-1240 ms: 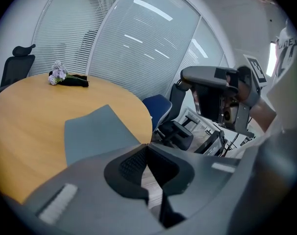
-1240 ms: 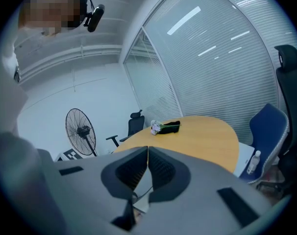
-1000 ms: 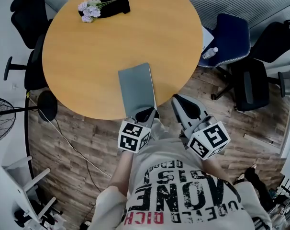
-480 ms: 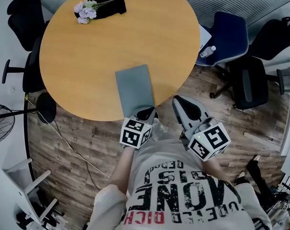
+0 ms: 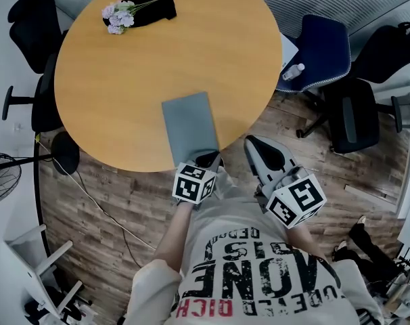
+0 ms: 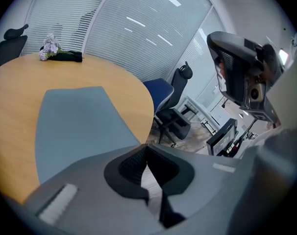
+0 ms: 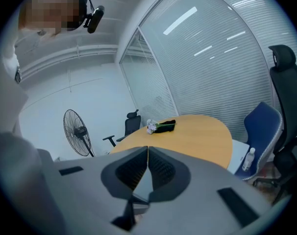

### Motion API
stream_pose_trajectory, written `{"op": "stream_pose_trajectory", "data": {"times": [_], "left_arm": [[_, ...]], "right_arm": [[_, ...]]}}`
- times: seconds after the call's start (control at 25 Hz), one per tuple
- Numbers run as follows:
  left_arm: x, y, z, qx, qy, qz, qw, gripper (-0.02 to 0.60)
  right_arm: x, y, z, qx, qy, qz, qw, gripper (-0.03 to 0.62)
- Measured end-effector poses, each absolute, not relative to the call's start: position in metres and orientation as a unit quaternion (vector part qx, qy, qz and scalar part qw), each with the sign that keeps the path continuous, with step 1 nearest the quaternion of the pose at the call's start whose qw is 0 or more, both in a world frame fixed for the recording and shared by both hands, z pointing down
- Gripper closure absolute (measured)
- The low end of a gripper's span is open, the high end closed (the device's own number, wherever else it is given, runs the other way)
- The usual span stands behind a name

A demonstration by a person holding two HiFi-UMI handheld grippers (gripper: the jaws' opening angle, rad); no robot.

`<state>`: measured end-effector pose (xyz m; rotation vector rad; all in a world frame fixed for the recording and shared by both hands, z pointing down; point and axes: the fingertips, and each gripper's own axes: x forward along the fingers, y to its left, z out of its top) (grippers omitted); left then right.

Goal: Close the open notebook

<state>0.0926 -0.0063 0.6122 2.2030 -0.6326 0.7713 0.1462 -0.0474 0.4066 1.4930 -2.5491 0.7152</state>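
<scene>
The notebook [image 5: 190,128] is lying shut on the tabletop [image 5: 124,80] near our edge. We're holding the left hand-held gripper [image 5: 206,159] by its near end and the right hand-held gripper [image 5: 251,142] off the tabletop, both pressed together, empty.

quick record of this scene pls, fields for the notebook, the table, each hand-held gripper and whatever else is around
notebook: closed, grey cover up, flat near the table's near edge
table: round, wooden
left hand-held gripper: jaws together, nothing between them, at the notebook's near edge; contact unclear
right hand-held gripper: jaws together, empty, off the table beside the person
flowers: far side of table, stems on a black cloth
bottle: lying on the blue chair
task state: notebook looks closed
</scene>
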Motion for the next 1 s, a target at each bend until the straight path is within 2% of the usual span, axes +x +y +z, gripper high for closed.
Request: {"op": "stream_pose_trajectory", "data": {"times": [1.0], "left_arm": [[0.096,-0.004,0.628,0.846,-0.239,0.301,0.370,0.558]], "right_arm": [[0.149,-0.049,0.407,0.497,-0.834,0.234,0.049,0.582]]}}
